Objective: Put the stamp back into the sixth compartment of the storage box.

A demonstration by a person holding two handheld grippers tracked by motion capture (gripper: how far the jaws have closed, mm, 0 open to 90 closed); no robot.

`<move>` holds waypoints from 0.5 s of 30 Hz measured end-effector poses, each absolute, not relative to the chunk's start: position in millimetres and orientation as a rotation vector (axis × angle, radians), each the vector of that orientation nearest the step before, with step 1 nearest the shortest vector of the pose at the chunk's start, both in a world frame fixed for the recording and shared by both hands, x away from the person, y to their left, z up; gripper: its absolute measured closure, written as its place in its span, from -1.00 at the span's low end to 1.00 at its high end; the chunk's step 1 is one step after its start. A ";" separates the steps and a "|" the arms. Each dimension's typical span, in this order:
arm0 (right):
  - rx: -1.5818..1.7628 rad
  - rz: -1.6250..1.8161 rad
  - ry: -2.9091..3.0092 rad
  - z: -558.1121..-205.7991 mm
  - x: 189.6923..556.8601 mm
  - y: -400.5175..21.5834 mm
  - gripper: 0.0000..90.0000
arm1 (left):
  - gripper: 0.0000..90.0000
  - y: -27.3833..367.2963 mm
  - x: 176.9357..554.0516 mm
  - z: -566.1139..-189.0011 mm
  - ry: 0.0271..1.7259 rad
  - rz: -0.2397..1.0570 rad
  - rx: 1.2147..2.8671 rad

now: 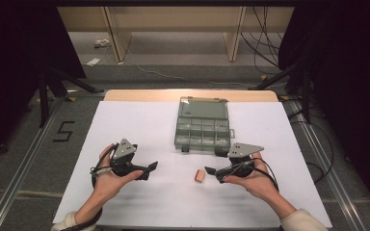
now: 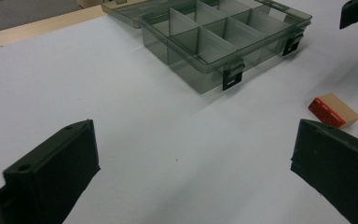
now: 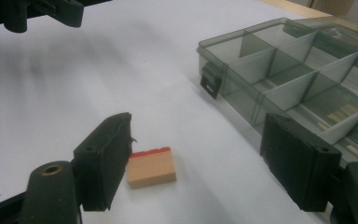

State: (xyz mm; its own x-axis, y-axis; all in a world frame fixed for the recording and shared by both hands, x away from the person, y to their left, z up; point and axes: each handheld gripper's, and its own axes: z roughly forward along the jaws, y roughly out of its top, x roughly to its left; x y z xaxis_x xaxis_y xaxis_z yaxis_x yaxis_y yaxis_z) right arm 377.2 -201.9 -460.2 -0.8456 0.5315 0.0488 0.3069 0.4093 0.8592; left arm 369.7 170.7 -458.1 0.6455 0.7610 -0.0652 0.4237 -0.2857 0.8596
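A white surface [image 1: 139, 125] carries a smoky-grey plastic organizer box [image 1: 203, 130], lid folded back flat toward the far edge, dividers splitting it into small compartments; thin pale pieces lie in the compartments seen at the right of the right gripper view. Two black latches hang from the box's near wall. On the near side of the box a person's two hands hold grippers low over the surface. The left gripper [image 1: 150, 168] sits well to the left of the box, its jaws spread wide apart around nothing. The right gripper [image 1: 213, 172] sits just in front of the box's near right corner, jaws likewise released and wide. A small wooden stamp block [image 1: 200, 176] with a red rubber face lies on the surface between the two grippers, just beside the right gripper's jaw tips and clear of the box.
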 end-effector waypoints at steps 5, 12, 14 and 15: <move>0.705 1.402 2.474 -464.0 374.2 -194.2 -0.42 | -1.00 169.3 369.9 -458.4 0.931 0.450 1.925; 0.664 1.384 2.535 -470.8 370.9 -184.7 -0.41 | -1.00 168.3 369.6 -459.5 0.935 0.449 1.933; 0.653 1.373 2.550 -473.2 371.2 -181.1 -0.41 | -1.00 168.4 370.4 -460.1 0.936 0.448 1.934; 0.648 1.365 2.560 -474.7 371.5 -179.5 -0.41 | -1.00 168.5 370.3 -460.3 0.937 0.448 1.937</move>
